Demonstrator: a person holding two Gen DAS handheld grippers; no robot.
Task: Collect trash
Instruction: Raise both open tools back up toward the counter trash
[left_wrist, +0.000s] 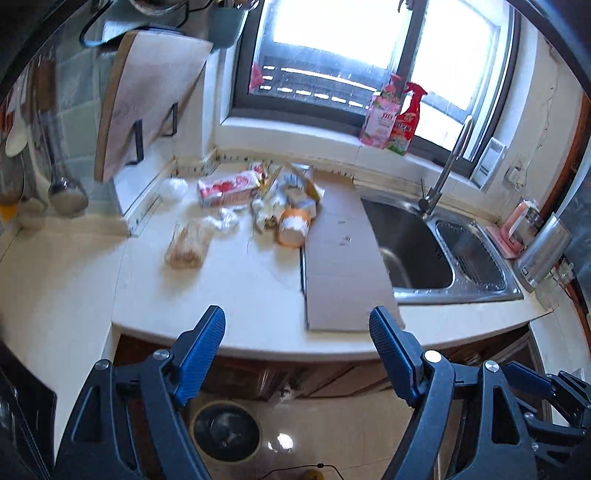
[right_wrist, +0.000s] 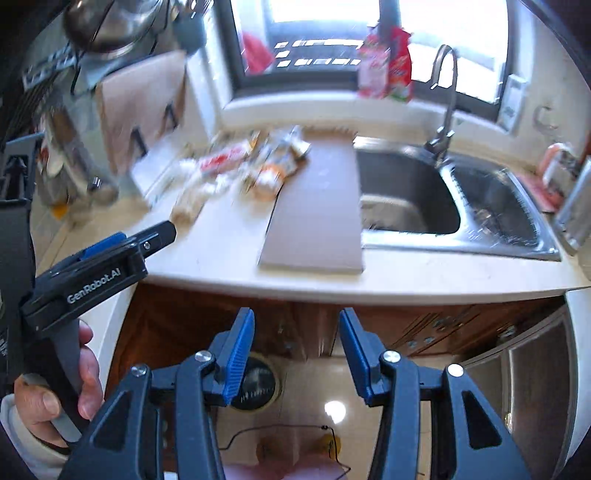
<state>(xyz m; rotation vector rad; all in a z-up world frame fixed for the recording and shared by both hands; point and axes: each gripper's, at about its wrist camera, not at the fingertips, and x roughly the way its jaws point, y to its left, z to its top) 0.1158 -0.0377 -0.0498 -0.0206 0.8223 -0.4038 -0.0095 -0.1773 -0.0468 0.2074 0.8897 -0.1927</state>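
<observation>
Trash lies in a heap on the white counter (left_wrist: 240, 295): a pink carton (left_wrist: 227, 189), an orange cup on its side (left_wrist: 293, 226), crumpled wrappers (left_wrist: 275, 192), white tissue wads (left_wrist: 226, 221) and a clear bag (left_wrist: 186, 243). A flat cardboard sheet (left_wrist: 340, 251) lies beside the sink. My left gripper (left_wrist: 297, 332) is open and empty, at the counter's front edge. My right gripper (right_wrist: 297, 334) is open and empty, lower, before the cabinet. The left gripper also shows in the right wrist view (right_wrist: 162, 232). A dark bin (left_wrist: 226, 432) stands on the floor below.
A steel sink (left_wrist: 410, 240) with a tap (left_wrist: 448, 166) is at the right. Two spray bottles (left_wrist: 395, 114) stand on the window sill. A cutting board (left_wrist: 147, 99) leans at the back left. Ladles (left_wrist: 62, 184) hang at the left.
</observation>
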